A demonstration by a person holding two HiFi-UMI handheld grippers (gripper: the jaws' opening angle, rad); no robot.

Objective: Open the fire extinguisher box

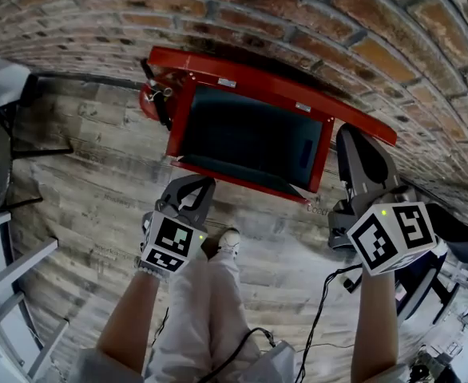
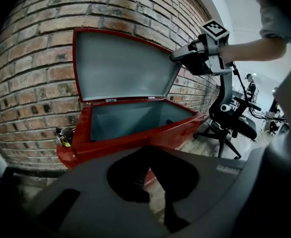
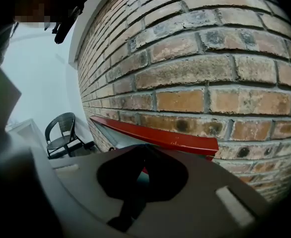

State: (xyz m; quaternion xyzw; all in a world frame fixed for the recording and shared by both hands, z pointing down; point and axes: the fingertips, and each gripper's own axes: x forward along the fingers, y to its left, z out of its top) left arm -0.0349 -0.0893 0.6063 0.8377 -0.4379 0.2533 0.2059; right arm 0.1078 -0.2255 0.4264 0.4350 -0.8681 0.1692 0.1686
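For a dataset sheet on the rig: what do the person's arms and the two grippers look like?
Both the left gripper and right gripper are dark grey with two jaws, each carrying a white cube with black square markers and a small green light. Black cables trail below. Forearms are bare under short grey sleeves.

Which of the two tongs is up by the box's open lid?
The right tongs, at the raised lid's far corner. The left tongs sit lower, short of the red box's front.
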